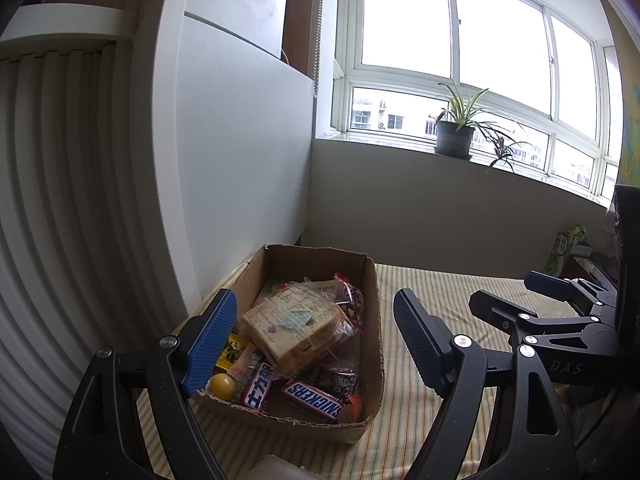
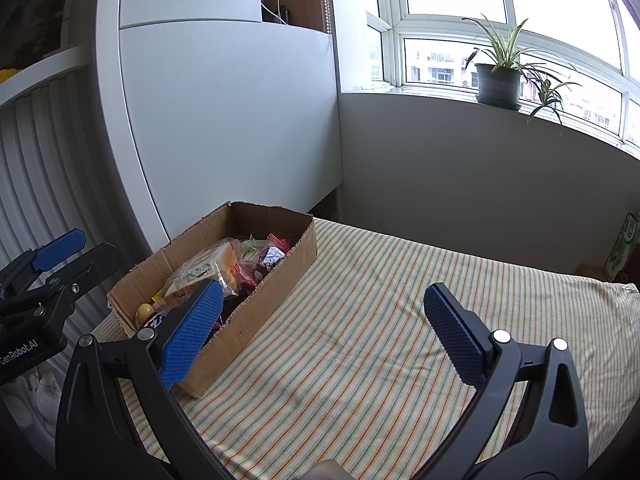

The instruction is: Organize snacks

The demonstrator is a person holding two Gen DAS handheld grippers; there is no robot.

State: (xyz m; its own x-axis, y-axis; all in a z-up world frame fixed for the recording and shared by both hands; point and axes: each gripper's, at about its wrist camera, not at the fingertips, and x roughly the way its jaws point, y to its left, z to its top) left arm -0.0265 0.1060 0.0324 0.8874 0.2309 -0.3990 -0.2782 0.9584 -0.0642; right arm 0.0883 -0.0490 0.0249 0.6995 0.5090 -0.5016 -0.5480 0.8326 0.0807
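A shallow cardboard box (image 1: 370, 344) sits on the striped cloth at the left, by the white cabinet. It holds several snacks: a wrapped sandwich (image 1: 292, 328), a Snickers bar (image 1: 314, 398), a second Snickers bar (image 1: 258, 386), a yellow ball-shaped candy (image 1: 223, 386) and red-wrapped packets (image 1: 350, 294). My left gripper (image 1: 312, 340) is open and empty, just above the box's near end. My right gripper (image 2: 324, 336) is open and empty over the cloth right of the box (image 2: 280, 268). The right gripper also shows in the left wrist view (image 1: 516, 292).
The striped cloth (image 2: 380, 320) covers the whole surface. A white cabinet (image 2: 224, 120) stands behind the box. A green carton (image 2: 622, 248) stands at the far right. A potted plant (image 2: 498, 80) is on the windowsill.
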